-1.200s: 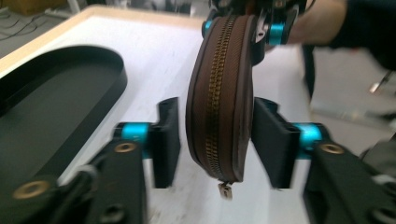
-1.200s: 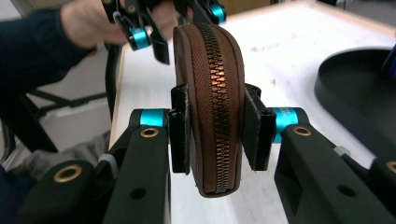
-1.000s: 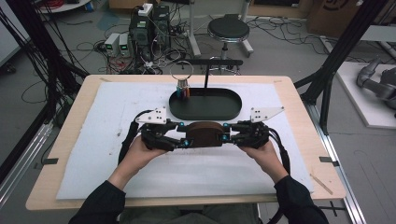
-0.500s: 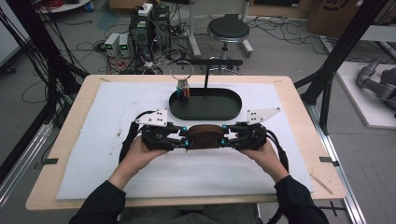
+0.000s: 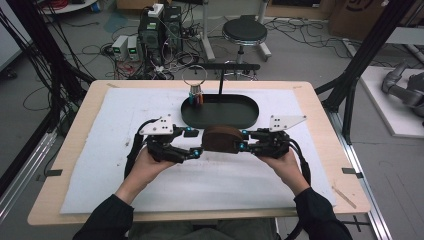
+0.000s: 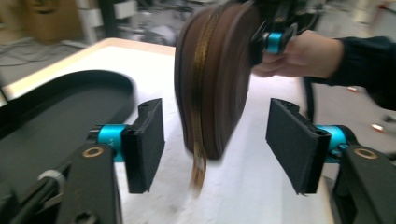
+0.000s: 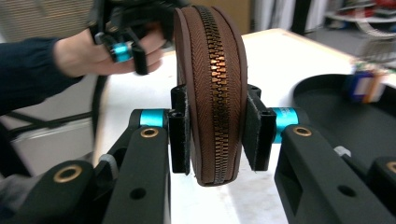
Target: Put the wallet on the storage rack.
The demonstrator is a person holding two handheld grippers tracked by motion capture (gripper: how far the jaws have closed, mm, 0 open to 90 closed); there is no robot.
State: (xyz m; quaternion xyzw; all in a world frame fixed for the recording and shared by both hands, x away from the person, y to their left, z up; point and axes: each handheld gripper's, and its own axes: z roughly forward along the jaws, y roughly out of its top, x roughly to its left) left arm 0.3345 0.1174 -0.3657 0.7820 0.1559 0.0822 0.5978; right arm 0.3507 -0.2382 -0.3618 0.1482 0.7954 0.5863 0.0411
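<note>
1. The right gripper (image 7: 217, 135) clamps its jaws on the round brown zippered leather pouch (image 7: 210, 93), held above the counter (image 5: 320, 100).
2. The left gripper (image 6: 217, 140) has just opened its jaws; the pouch stands between them, untouched.

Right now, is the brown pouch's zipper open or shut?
Shut where it shows: in the right gripper view the pouch has its zipper teeth meshed along the whole facing edge. The far side is hidden.

High view down over the table (image 5: 90, 165); both gripper views close, facing each other across the brown pouch (image 5: 221, 138)
</note>
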